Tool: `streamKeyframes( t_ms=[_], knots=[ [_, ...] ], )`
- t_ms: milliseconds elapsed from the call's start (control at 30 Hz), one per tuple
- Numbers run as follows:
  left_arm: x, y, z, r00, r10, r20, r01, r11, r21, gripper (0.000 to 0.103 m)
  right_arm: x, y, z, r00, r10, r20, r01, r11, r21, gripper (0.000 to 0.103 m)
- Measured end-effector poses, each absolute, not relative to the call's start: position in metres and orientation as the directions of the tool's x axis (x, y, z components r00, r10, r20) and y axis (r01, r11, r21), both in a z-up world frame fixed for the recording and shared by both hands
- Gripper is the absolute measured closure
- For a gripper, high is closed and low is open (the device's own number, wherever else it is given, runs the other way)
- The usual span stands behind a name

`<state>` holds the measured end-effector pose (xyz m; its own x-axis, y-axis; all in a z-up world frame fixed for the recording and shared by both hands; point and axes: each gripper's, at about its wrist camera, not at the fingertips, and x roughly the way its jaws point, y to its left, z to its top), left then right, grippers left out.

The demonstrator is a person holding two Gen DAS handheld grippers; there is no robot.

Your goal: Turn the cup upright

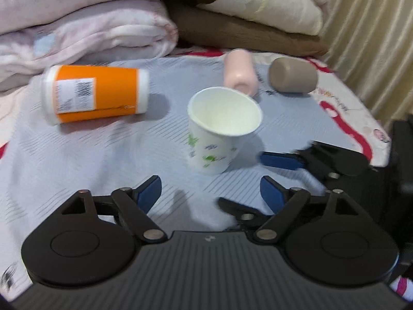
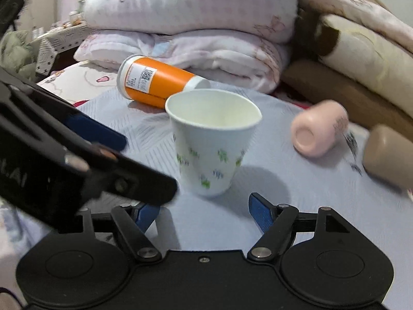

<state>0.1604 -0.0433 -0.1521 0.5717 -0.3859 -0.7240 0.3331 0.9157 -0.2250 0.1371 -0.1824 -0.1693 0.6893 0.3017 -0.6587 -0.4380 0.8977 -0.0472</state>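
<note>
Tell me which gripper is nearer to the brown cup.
Right. The right gripper has the brown cup close ahead on its right; the left gripper sits farther left, with that cup far back past the paper cup.

The paper cup (image 1: 222,131) stands mouth up on the bed (image 1: 77,160), just ahead of the left hand-held gripper (image 1: 211,196) and the right hand-held gripper (image 2: 204,213), touching neither. Behind it to the left a canister (image 1: 95,94) lies on its side. Behind it to the right lie two small cups (image 1: 240,72) (image 1: 293,75), side by side. Folded quilts (image 1: 85,33) are stacked at the back.
</note>
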Motion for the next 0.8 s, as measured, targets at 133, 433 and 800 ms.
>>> streamKeyframes(
  t_ms=[133,433,800],
  knots=[
    [0.155,-0.032,-0.141,0.542,-0.356,-0.761,0.267,0.932,-0.246,0.018,0.116,-0.195,-0.160,0.687,0.277,-0.672,-0.376,0.927,-0.003,0.023],
    [0.113,-0.029,-0.082,0.626,-0.164,-0.762,0.143,0.985,-0.095,0.008,0.075,-0.222,-0.105,0.732,0.298,-0.613,-0.326,0.943,0.069,0.023],
    [0.051,-0.046,-0.008,0.722,-0.059,-0.689,0.100,0.995,0.019,0.001,0.034,-0.216,-0.025,0.819,0.308,-0.484,-0.330,0.943,0.041,0.022]
  ],
)
